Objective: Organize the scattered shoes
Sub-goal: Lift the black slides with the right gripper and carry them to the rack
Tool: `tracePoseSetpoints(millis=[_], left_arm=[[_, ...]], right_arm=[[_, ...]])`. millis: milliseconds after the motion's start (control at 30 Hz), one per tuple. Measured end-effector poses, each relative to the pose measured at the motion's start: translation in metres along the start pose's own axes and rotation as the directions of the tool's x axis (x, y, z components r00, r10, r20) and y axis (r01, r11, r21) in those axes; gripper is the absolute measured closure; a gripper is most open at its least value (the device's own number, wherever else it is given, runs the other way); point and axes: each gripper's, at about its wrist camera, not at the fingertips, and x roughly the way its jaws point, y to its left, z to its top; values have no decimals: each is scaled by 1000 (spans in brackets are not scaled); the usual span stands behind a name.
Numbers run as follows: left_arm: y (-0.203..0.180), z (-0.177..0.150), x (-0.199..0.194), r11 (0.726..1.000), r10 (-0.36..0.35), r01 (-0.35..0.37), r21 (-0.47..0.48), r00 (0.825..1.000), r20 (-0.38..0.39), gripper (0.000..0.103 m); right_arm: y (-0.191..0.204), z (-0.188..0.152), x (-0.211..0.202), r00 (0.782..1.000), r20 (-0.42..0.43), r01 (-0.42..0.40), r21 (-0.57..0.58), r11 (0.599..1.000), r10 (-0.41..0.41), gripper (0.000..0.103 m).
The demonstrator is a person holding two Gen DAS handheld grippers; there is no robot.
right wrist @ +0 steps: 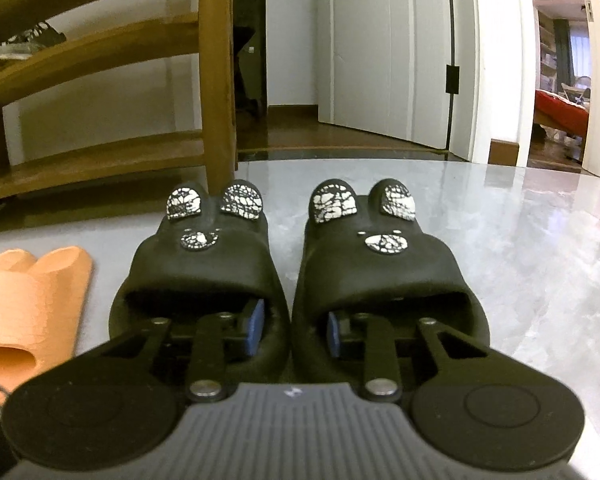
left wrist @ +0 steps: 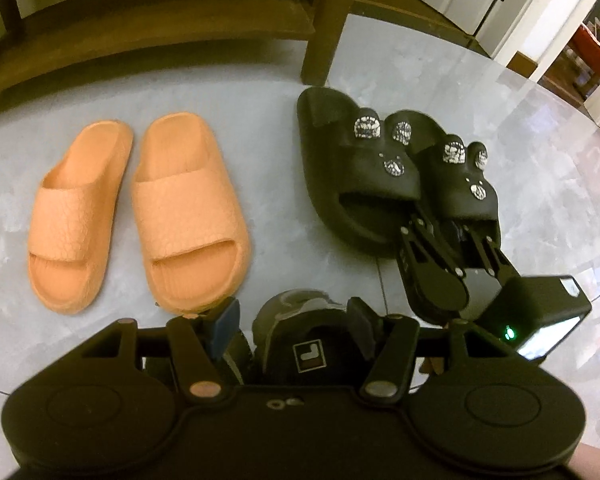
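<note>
The black slippers point(right wrist: 288, 280) stand side by side on the grey floor point(right wrist: 520, 260), inner walls touching, toes toward the wooden shoe rack point(right wrist: 216, 80). The right tongs point(right wrist: 294, 328) reach into them from the heel end, one finger inside each slipper under the strap, with the two touching inner walls between the blue pads point(right wrist: 256, 326). The pads sit close to those walls; I cannot tell whether they press on them.

To the right of the black pair the floor lies bare and glossy as far as the white door point(right wrist: 380, 48) and the open doorway beyond. Ahead, the rack's upright leg stands just past the toes of the left slipper, leaving little room forward.

In the left wrist view the orange slippers point(left wrist: 140, 212) lie paired and parallel on the floor, well apart from the black slippers point(left wrist: 380, 176), with an open strip of floor between the two pairs. The rack's lowest shelf point(left wrist: 160, 28) runs just beyond the orange toes.

The left tongs point(left wrist: 296, 320) hang near the heel of the right orange slipper, fingers apart, with a dark shoe point(left wrist: 300, 320) between them; I cannot tell whether they grip it.
</note>
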Motion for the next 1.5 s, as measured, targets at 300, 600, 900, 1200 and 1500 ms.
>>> tracePoseSetpoints(millis=[300, 600, 900, 1200, 1500], left_arm=[[-17, 7, -7, 999, -20, 20, 34, 1000, 15, 44], [-16, 6, -17, 999, -2, 1, 49, 999, 36, 44], [10, 9, -33, 999, 26, -26, 18, 999, 35, 44], [51, 13, -61, 995, 101, -101, -4, 994, 36, 44], [89, 22, -68, 986, 164, -162, -37, 984, 65, 44]], right_arm=[[-20, 6, -31, 999, -21, -25, -15, 1000, 24, 68], [-20, 15, -58, 998, -22, -58, 1, 998, 58, 69], [-3, 33, -83, 995, 26, -99, -46, 994, 101, 69], [20, 54, -94, 984, 62, -162, -82, 983, 167, 69], [66, 76, -86, 960, 113, -240, -140, 961, 256, 69]])
